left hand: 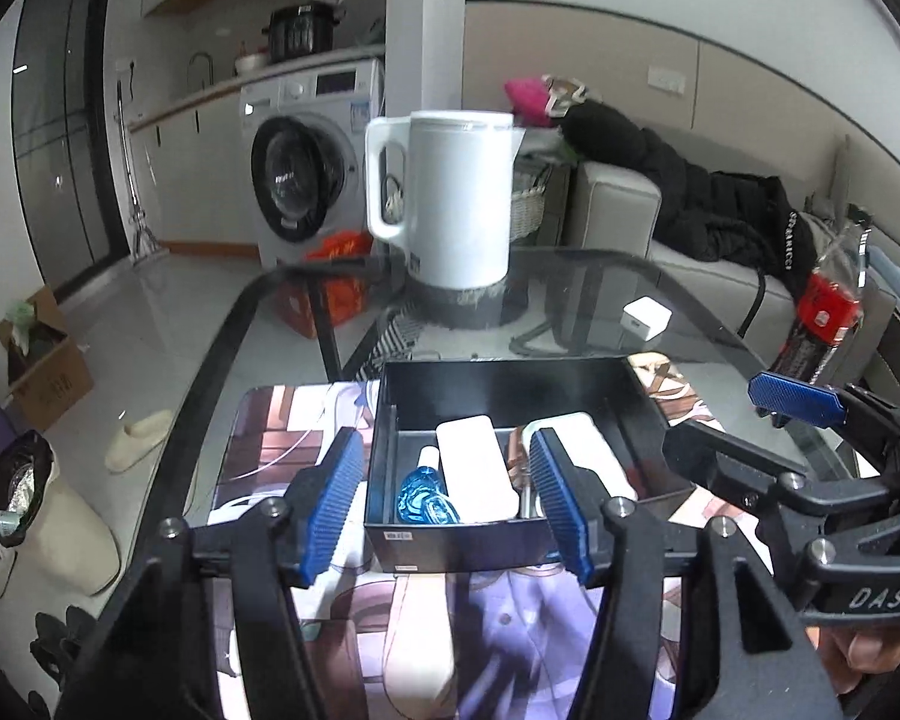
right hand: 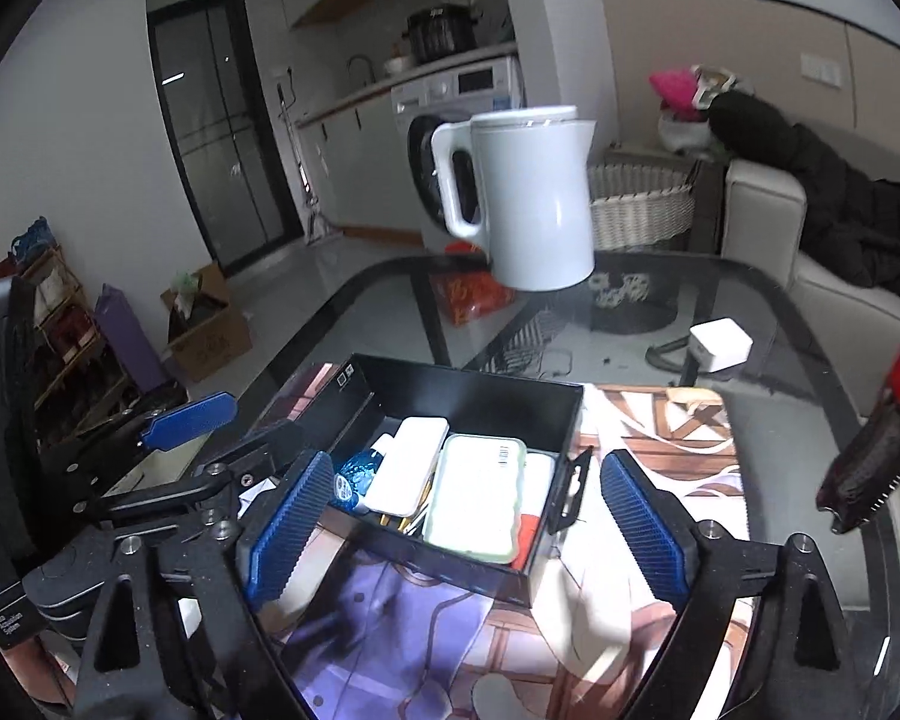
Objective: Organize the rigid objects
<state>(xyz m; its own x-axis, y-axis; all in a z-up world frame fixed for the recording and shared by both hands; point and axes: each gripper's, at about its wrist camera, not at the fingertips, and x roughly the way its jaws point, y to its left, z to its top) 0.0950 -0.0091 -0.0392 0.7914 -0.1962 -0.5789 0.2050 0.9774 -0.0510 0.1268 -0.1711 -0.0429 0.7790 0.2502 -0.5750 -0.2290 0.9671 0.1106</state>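
between both grippers' parted, empty jaws (left gripper, right gripper) sits the black box, seemingly untouched.

An open black box sits on the printed mat mid-table, holding white cases and a blue bottle lying flat.

Bench: glass top, dark rim. Carried on it: printed mat, on which a black open box is set; white kettle on dark base; white adapter; red-labelled bottle
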